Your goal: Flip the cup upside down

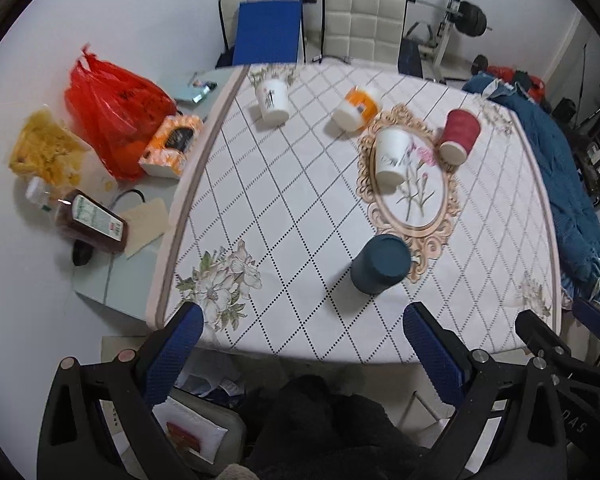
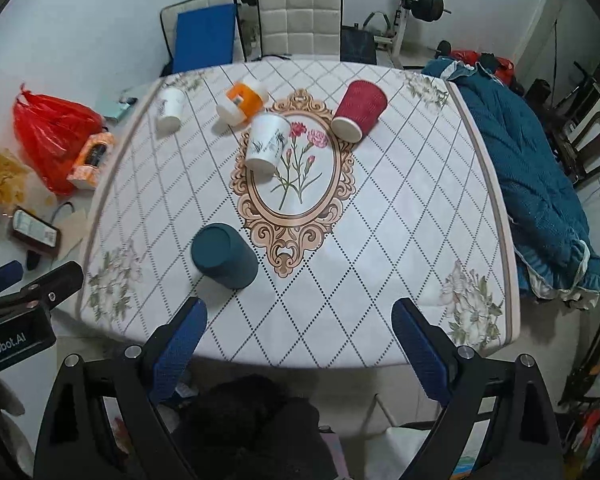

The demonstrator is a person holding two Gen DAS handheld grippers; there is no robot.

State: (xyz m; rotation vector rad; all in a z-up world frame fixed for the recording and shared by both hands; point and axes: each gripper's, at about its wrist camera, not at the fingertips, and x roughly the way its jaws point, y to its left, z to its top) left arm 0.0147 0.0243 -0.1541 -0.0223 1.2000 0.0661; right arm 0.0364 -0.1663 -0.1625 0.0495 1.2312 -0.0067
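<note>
Several paper cups stand on the patterned tablecloth [image 1: 284, 208]. A dark teal cup [image 1: 380, 264] stands upside down nearest me; it also shows in the right wrist view [image 2: 224, 256]. A white cup [image 1: 392, 156] [image 2: 268, 144], a red cup [image 1: 460, 130] [image 2: 360, 110], an orange-and-white cup [image 1: 356, 110] [image 2: 242, 102] and another white cup [image 1: 274, 98] [image 2: 170, 108] stand farther back, their wide rims up. My left gripper [image 1: 304, 320] is open and empty above the table's near edge. My right gripper [image 2: 300, 316] is open and empty too.
A red plastic bag [image 1: 112, 108], a tissue box [image 1: 172, 144], a yellow bag [image 1: 46, 148] and a brown bottle [image 1: 92, 224] lie on the glass table left of the cloth. A blue quilt [image 2: 536, 176] hangs over the right edge. Chairs [image 2: 300, 20] stand behind.
</note>
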